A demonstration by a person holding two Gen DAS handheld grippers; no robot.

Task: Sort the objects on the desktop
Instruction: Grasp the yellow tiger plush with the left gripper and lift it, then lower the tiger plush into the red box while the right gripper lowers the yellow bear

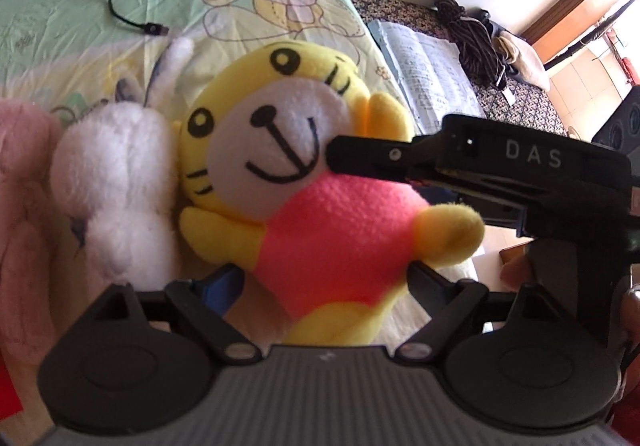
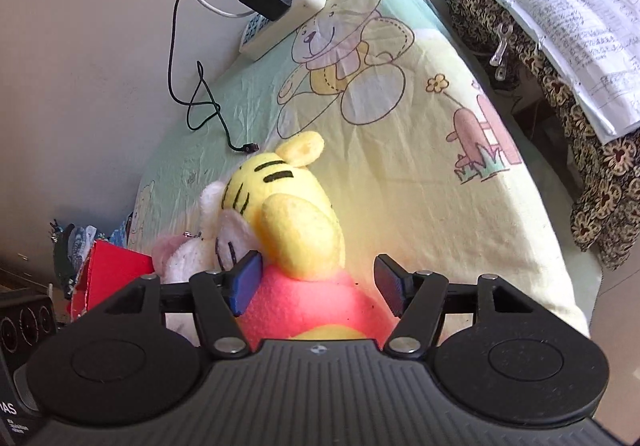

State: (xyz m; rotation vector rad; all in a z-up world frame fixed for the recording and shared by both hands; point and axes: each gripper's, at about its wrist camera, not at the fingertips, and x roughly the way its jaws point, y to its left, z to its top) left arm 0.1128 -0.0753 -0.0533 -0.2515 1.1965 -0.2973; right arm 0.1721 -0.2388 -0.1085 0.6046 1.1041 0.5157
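Note:
A yellow tiger plush [image 1: 304, 165] in a pink shirt lies on the cartoon bedsheet [image 1: 160, 5], beside a white rabbit plush [image 1: 116, 181]. My left gripper [image 1: 324, 282] is open, its jaws on either side of the tiger's pink body. My right gripper [image 2: 316, 282] is open too, its jaws around the tiger's [image 2: 296, 213] pink body from the side. The right gripper's finger [image 1: 368, 157] reaches in at the tiger's cheek in the left wrist view. The white rabbit plush [image 2: 208, 230] lies left of the tiger in the right wrist view.
A pink plush [image 1: 20, 205] lies at the far left. A power strip [image 2: 280, 13] with a black charger and cable [image 2: 192, 93] sits at the sheet's far end. A red box [image 2: 108, 270] is at the left. An open notebook [image 2: 572, 29] lies on a patterned surface to the right.

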